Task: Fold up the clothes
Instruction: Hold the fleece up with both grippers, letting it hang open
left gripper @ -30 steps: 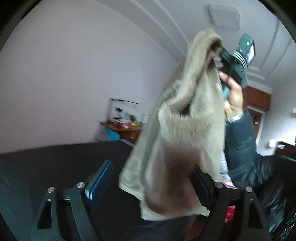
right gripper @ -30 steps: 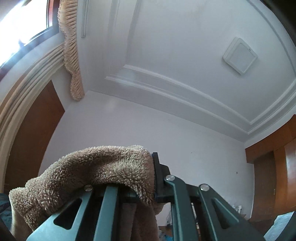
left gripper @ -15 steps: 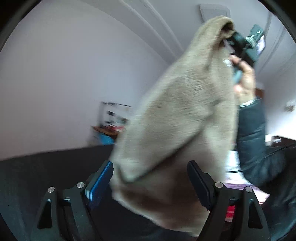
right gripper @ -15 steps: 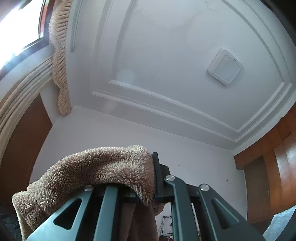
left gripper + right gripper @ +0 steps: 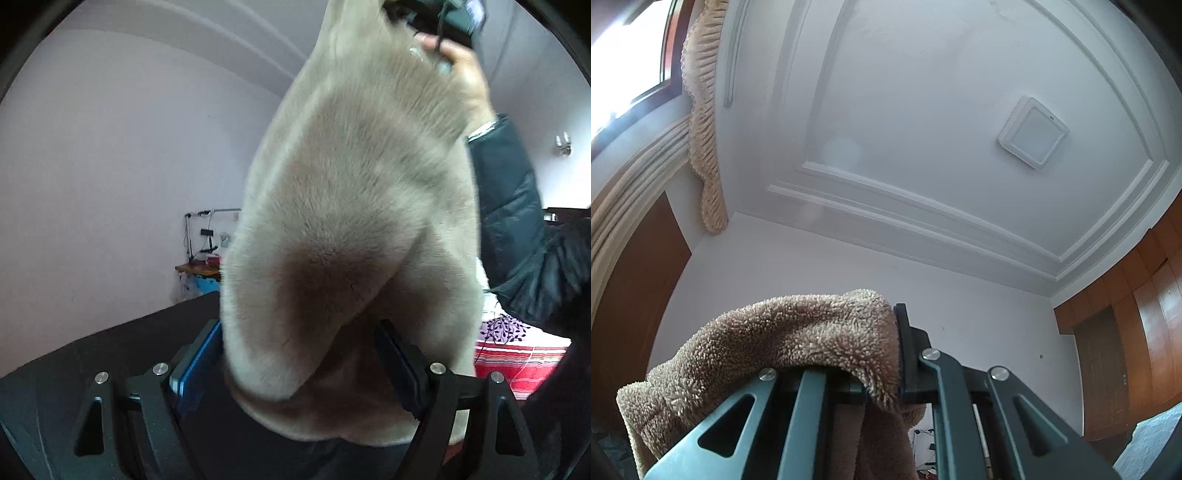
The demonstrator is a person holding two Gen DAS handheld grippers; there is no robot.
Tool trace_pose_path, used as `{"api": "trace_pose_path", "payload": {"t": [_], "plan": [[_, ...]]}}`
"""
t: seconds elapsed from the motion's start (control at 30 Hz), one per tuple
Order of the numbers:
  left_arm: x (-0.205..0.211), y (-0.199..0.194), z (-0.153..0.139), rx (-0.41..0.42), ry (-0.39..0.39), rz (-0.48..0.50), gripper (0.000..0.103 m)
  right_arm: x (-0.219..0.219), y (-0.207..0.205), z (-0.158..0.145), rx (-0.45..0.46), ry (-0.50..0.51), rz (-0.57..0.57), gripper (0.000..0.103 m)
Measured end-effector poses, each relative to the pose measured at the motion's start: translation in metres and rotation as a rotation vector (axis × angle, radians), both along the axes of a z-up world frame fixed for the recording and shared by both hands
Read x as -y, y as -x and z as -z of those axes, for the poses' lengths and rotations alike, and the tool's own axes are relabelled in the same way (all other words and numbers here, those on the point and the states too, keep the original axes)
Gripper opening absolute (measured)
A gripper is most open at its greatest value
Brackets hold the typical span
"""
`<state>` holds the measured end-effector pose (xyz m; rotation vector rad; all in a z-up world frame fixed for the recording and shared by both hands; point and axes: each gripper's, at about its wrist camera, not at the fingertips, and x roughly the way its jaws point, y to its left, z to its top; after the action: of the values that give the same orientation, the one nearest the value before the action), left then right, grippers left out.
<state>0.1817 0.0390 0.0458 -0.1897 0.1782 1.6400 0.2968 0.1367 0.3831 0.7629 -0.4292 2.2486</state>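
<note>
Two tongs, one fleece garment [image 5: 351, 206]; your left tongs [image 5: 295, 365] gape wide and have closed in, so its hanging hem now sags between the pads, ungripped; farther up, your right tongs [image 5: 899, 354] pinch its top edge aloft; a second grip looks near.

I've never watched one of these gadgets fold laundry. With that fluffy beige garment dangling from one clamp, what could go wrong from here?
1. The right gripper pinches only an edge of the fluffy garment; the plush pile might slip out under its own weight.
2. The left gripper is open with the hanging fabric bunched between its fingers, so closing now may catch a thick wad rather than an edge, giving a crooked fold.
</note>
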Motion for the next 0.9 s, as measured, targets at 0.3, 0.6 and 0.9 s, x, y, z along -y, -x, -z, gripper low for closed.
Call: {"api": "trace_pose_path", "payload": {"t": [0.3,0.6,0.9], "plan": [[0.050,0.067,-0.035,0.250,-0.116,-0.244,0.015,-0.018,-0.013,0.014,0.015,0.035,0.055,0.011],[0.190,0.036,-0.152,0.050,-0.558,-0.563,0.015,-0.055,-0.009,0.058,0.106,0.138,0.114,0.011],[0.255,-0.055,-0.191,-0.213,-0.749,-0.608,0.016,-0.051,-0.042,0.058,0.022,0.137,0.010,0.011]]}}
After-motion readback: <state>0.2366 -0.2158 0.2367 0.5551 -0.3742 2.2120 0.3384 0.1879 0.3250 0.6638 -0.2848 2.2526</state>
